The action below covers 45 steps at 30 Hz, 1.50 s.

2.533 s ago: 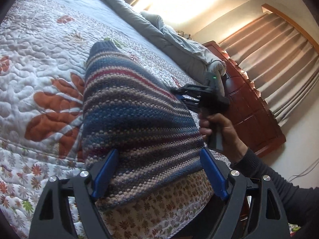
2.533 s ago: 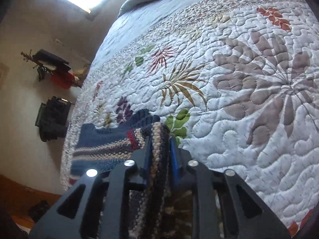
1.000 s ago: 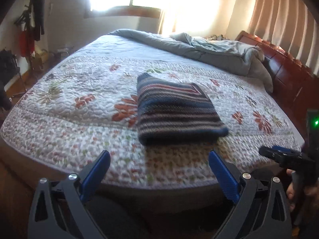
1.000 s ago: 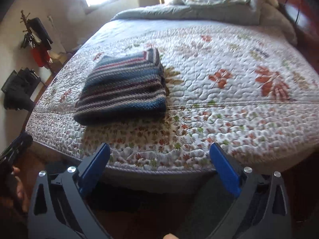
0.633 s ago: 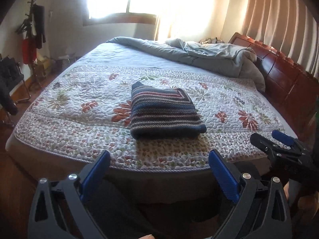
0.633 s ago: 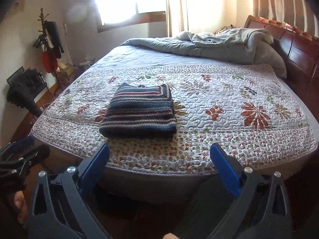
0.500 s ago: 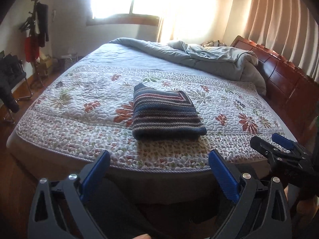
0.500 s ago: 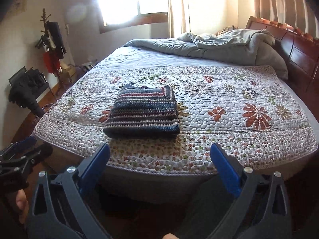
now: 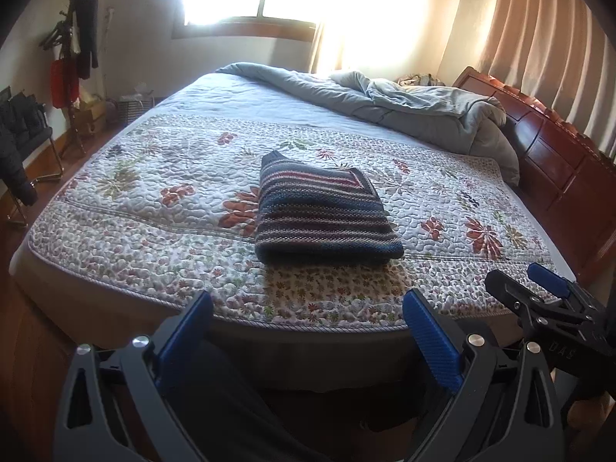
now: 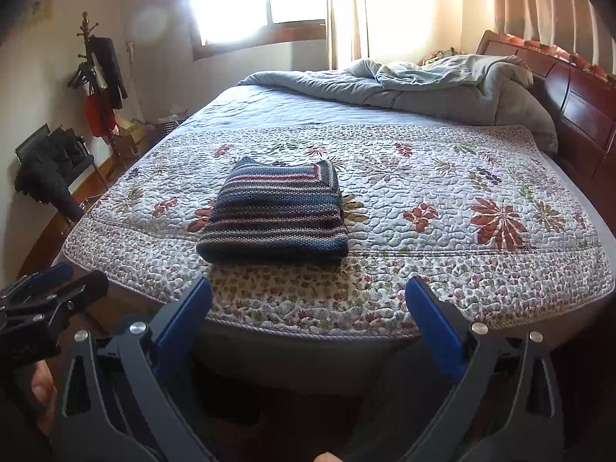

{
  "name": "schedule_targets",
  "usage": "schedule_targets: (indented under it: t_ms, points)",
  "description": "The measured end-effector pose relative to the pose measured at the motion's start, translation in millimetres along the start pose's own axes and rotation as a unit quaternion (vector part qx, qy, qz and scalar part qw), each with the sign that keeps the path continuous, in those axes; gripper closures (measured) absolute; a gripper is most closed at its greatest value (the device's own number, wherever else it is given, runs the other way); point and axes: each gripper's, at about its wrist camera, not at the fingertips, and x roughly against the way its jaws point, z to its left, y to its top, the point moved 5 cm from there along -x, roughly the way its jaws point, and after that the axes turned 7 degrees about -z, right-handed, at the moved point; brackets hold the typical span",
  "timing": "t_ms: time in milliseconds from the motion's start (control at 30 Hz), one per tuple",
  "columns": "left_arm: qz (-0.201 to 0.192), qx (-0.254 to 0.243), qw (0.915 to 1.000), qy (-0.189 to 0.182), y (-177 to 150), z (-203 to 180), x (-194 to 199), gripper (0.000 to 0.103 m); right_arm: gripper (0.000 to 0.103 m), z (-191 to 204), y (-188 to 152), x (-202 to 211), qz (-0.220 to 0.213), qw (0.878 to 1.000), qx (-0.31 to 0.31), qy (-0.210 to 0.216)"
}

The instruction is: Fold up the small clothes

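Striped sweater sits folded on quilt near bed's front edge, touching neither claw. Left claw and right claw both released, empty, off the bed. Fold looks done imo; if tidying, press edges square. Plenty of open quilt to the right; duvet well behind.

sweater: folded, on quilt near edge | left gripper: fingers wide apart, empty | right gripper: far right, low
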Motion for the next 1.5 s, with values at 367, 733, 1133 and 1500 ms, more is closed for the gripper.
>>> schedule_targets:
  t_ms: [367,733,1133,1500]
  points:
    - [-0.011,-0.026,0.9995,0.015,1.6,-8.6,-4.0,0.004,0.003,-3.7,3.5,-6.4,-0.004,1.000,-0.003,-0.002]
    - [-0.007,-0.032,0.9993,0.018,4.7,-11.1,-5.8,0.004,0.003,-2.9,6.6,-7.4,-0.009,1.000,0.000,-0.004]
    - [-0.006,-0.027,0.9995,0.018,2.7,-11.4,-3.3,0.004,0.003,1.3,4.8,-7.0,-0.007,1.000,0.003,-0.003]
    - [-0.010,-0.033,0.9989,0.030,2.7,-12.2,1.3,0.004,0.003,1.2,3.2,-5.0,-0.010,1.000,0.001,-0.001]
